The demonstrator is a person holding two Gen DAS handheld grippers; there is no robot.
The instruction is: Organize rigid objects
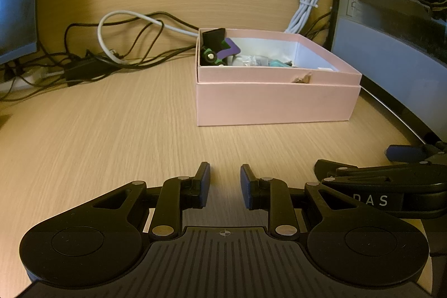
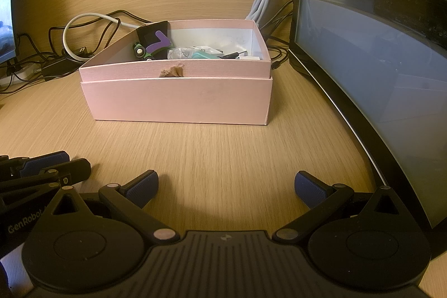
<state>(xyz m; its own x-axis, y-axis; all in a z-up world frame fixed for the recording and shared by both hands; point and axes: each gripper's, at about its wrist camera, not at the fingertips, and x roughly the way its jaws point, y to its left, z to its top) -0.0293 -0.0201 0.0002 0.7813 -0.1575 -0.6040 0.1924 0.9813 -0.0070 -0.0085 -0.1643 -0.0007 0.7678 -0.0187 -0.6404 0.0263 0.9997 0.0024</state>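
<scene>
you are at a pause between steps, as i judge it: both grippers hang above the bare wooden desk (image 2: 223, 147), in front of the pink cardboard box (image 2: 178, 99), and neither one carries anything. your left gripper (image 1: 225, 186) has its jaws drawn near to each other, with a narrow gap and only the desk seen through it, so it is almost closed and empty. your right gripper (image 2: 226, 189) is released, its jaws spread wide, also empty.

the rigid objects of the task are already in the box, which sits nested in its own lid or a second tray. in the far left corner there is a black piece (image 2: 152, 32) with a purple angled part (image 2: 157, 45) and a green wheel-like part (image 2: 139, 49) leaning on it. beside them lie a clear crumpled bag (image 2: 181, 53) and a teal thing (image 2: 204, 55).

i see no loose object on the desk near you, so the sorting may be close to finished, or the next move must go into the box. for that you need to lift over the front wall, which has a small torn spot (image 2: 171, 71), and come down from above.

the front wall hides the floor of the box, so i cannot tell how many things are inside. the small white and dark pieces at the right inside corner are too small to name. the cables (image 1: 120, 46) behind are only a tangle, and the curved monitor (image 2: 377, 74) is cut off at the right.
</scene>
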